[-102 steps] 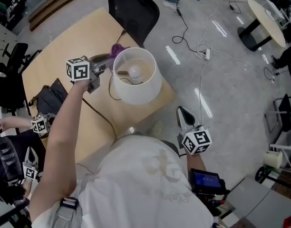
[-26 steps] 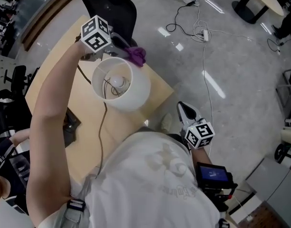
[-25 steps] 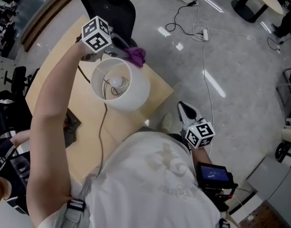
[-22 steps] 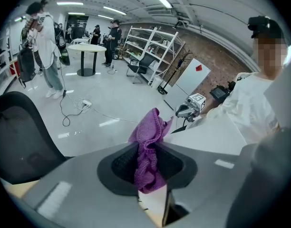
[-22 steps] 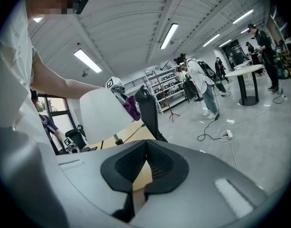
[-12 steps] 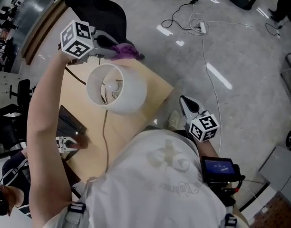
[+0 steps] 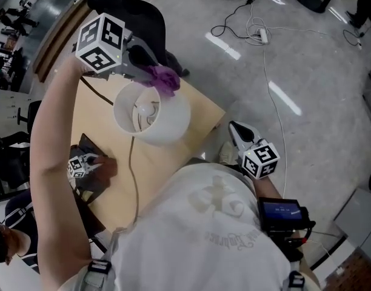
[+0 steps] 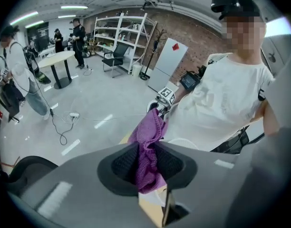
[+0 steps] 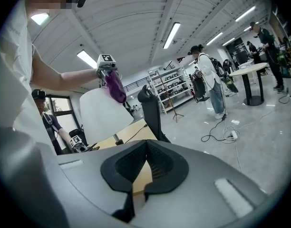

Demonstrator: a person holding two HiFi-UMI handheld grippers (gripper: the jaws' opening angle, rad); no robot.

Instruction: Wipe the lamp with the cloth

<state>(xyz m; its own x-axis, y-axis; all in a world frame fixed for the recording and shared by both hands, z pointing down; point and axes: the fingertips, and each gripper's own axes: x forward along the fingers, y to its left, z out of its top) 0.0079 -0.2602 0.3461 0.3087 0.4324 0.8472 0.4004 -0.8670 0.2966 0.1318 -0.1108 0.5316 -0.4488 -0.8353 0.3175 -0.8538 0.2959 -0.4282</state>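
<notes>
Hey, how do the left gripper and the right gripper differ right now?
The left gripper is shut on the purple cloth; the right gripper is shut on nothing. The left gripper is up at the lampshade rim; the right gripper is low at the person's side, away from the lamp. Both carry a marker cube.

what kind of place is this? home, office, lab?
Probably a lab or workshop hall, not a home: bare polished floor with loose cables, metal shelving racks along a brick wall, other people around a round table.
</notes>
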